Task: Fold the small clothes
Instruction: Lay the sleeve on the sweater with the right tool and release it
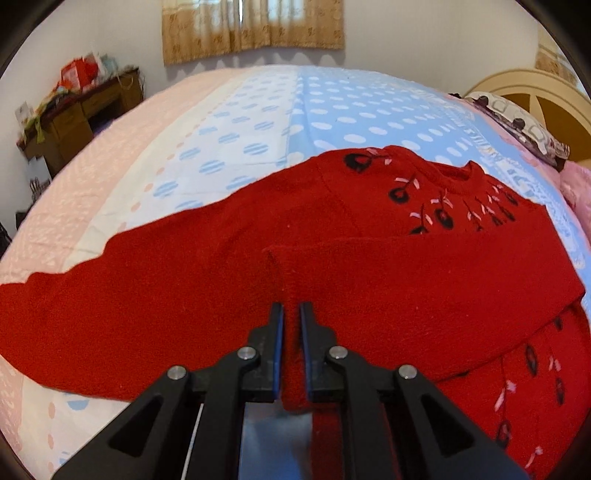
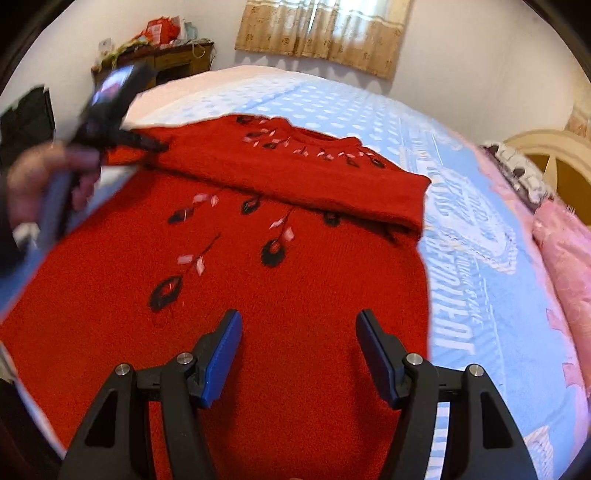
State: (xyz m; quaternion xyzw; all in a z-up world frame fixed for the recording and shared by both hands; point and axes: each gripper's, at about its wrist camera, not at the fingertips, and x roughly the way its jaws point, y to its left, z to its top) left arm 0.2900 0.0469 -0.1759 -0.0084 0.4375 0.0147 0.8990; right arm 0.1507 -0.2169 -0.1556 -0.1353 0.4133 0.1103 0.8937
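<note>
A red sweater (image 2: 295, 236) is lying flat on a bed (image 1: 332, 110). It is taking up most of the middle of the bed cover, which is blue and white with dots. The sweater is showing black round flowers and small pink leaves near its neck hole (image 1: 456, 173) and down its front. One sleeve (image 2: 295, 177) is lying folded across the chest. The other sleeve (image 1: 110, 280) is stretching out flat to the side over the white part of the cover.

The left gripper (image 1: 291, 310) is pinching the end of the folded sleeve. Its two blue pads are sitting very close together with a strip of red cloth squeezed between them. In the right wrist view a hand (image 2: 40, 184) is holding this tool by its handle, and the picture is blurry there.

The right gripper (image 2: 299, 321) is hanging over the lower part of the sweater. Its blue pads are standing wide apart and nothing is sitting between them.

A pink blanket (image 2: 565, 258) is lying at the side of the bed, near a patterned pillow (image 1: 517, 122) and a cream headboard (image 1: 524, 79). A brown desk (image 1: 85, 110) with piled things is standing by the wall. A tan curtain (image 1: 251, 29) is hanging behind the bed.
</note>
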